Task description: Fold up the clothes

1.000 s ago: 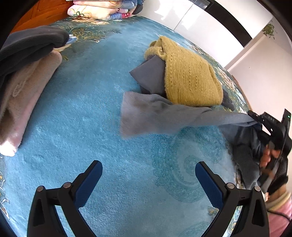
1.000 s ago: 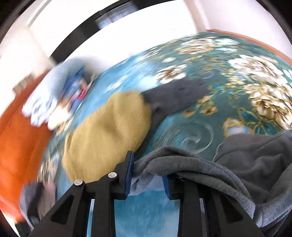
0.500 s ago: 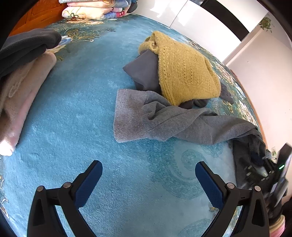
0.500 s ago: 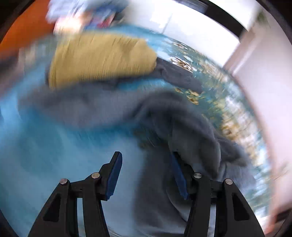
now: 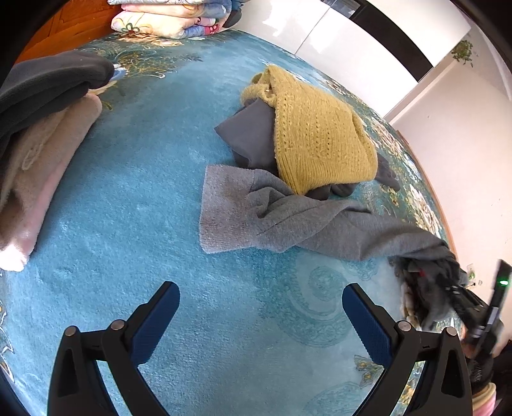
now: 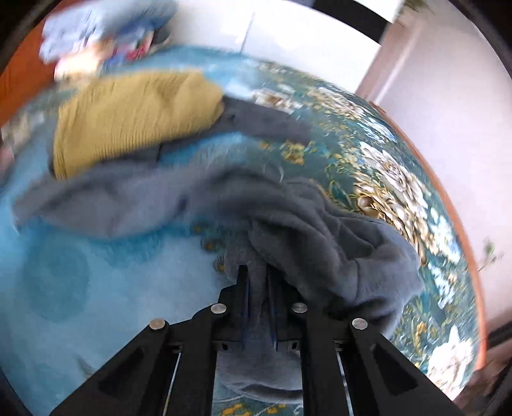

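Observation:
A grey sweater lies stretched across the blue bedspread, its ribbed hem to the left and its far end bunched at the right. My right gripper is shut on that bunched end; it also shows in the left wrist view at the right edge. A yellow knit sweater lies over a dark grey garment behind it. My left gripper is open and empty above bare bedspread in front of the hem.
Folded pink and dark grey clothes are stacked at the left. Folded floral bedding lies at the head of the bed by an orange headboard. White walls stand behind and to the right. The right wrist view is motion-blurred.
My right gripper opened, dropped lower at the bed's right edge and closed again on the grey sweater's end. The sweater settled flatter on the bed. My left gripper stayed open.

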Tool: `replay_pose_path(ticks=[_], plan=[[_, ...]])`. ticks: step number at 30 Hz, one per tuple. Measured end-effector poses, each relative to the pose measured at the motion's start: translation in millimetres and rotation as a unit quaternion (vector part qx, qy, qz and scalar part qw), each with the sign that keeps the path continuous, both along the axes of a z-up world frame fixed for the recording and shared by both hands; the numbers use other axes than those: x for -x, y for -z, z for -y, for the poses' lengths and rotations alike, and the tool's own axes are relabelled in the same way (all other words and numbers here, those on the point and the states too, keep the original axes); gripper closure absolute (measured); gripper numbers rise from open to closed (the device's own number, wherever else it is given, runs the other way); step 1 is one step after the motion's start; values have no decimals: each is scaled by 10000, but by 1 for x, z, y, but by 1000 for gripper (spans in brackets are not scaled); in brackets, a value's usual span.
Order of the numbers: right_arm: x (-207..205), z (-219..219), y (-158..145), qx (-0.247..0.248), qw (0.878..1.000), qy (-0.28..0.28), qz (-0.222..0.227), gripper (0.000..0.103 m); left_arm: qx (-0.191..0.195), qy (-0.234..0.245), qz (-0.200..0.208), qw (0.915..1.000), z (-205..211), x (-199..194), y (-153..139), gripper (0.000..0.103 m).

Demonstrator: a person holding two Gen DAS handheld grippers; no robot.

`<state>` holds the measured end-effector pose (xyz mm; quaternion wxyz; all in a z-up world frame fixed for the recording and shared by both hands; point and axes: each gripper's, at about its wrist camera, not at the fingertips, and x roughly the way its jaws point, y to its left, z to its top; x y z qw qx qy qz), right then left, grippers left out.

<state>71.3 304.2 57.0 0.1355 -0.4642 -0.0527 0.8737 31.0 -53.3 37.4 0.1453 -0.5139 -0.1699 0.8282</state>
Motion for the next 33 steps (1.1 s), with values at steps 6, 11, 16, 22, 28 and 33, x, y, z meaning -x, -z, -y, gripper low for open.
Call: replay_pose_path(ticks=[6, 11, 16, 22, 28, 33], plan=[[-26, -1, -37, 1151, 9918, -121, -544, 96, 51, -1, 10, 10000, -1, -2, 1, 0], [-44, 10, -58, 1931, 9773, -351, -800, 97, 156, 49, 24, 9999, -6, -3, 4, 0], [-60, 17, -57, 2128, 9699, -686, -961, 97, 194, 92, 35, 9998, -8, -4, 5, 0], [-77, 18, -7, 1956, 9784, -542, -392, 97, 167, 191, -51, 9997, -13, -8, 2, 0], [-95, 1, 11, 2271, 9714, -367, -584, 95, -546, 1053, -330, 9924, -53, -28, -4, 0], [-85, 18, 3, 2043, 9724, -668, -905, 78, -707, 1968, -401, 9771, -103, -53, 4, 0]])
